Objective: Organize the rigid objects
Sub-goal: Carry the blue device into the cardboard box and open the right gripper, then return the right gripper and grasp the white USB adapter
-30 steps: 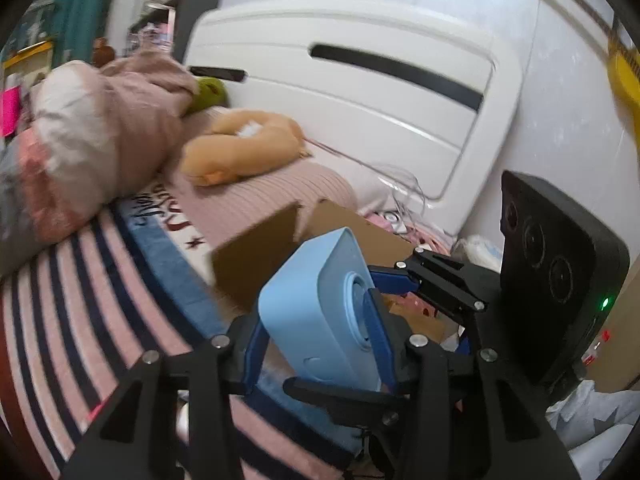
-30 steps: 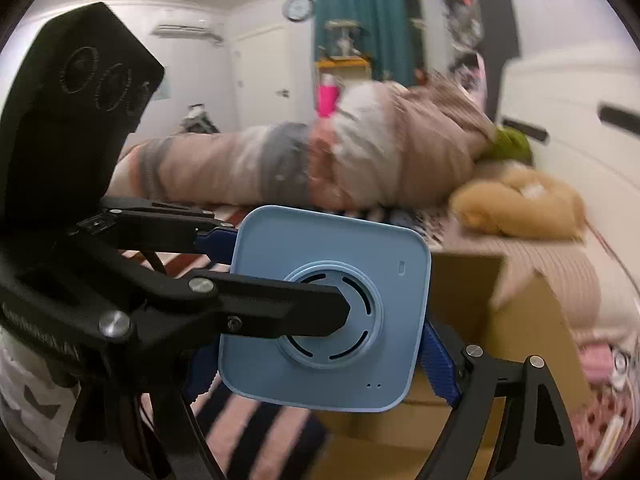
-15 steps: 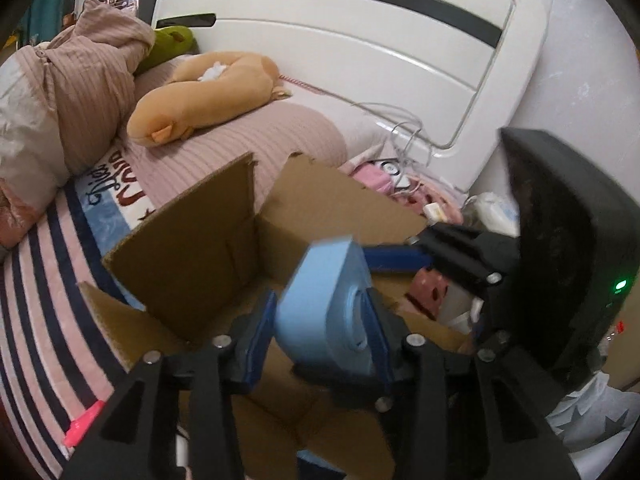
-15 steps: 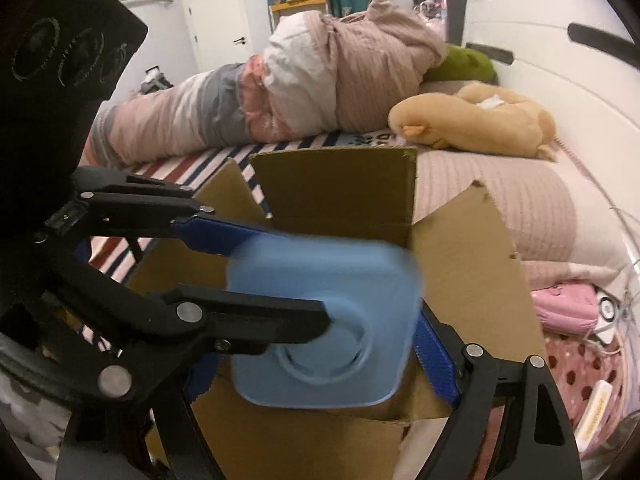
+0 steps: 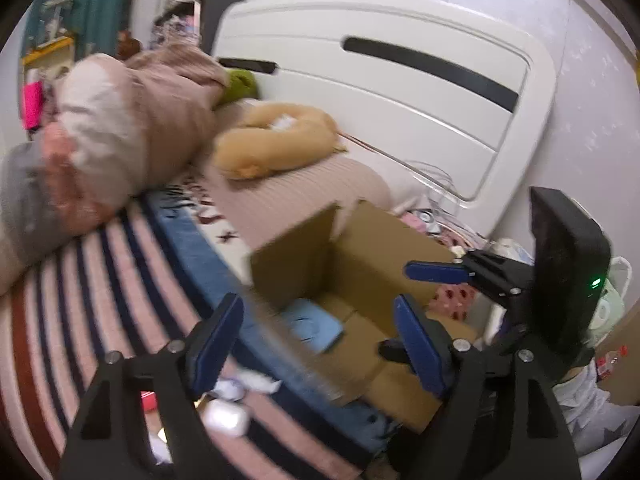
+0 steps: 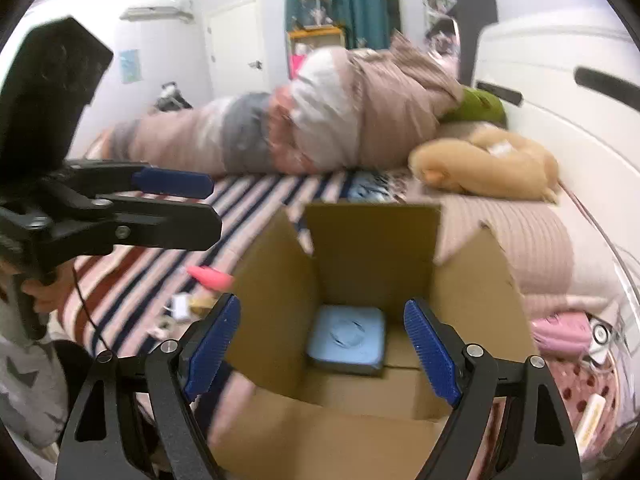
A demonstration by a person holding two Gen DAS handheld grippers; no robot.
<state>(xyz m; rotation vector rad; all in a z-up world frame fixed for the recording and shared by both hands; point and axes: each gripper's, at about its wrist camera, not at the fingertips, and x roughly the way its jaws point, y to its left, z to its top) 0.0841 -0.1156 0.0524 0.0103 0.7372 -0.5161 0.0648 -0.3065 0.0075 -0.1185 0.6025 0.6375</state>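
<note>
Both tools (image 6: 322,344) apparently spread above box (image 6: 372,248)

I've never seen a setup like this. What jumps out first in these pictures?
An open cardboard box sits on the striped bed, with a pale blue square gadget lying flat on its bottom. Just above it, two black grippers with blue fingers, the right gripper and the left gripper, hang open and empty. Behind, a tan plush toy rests near the white headboard.
</note>
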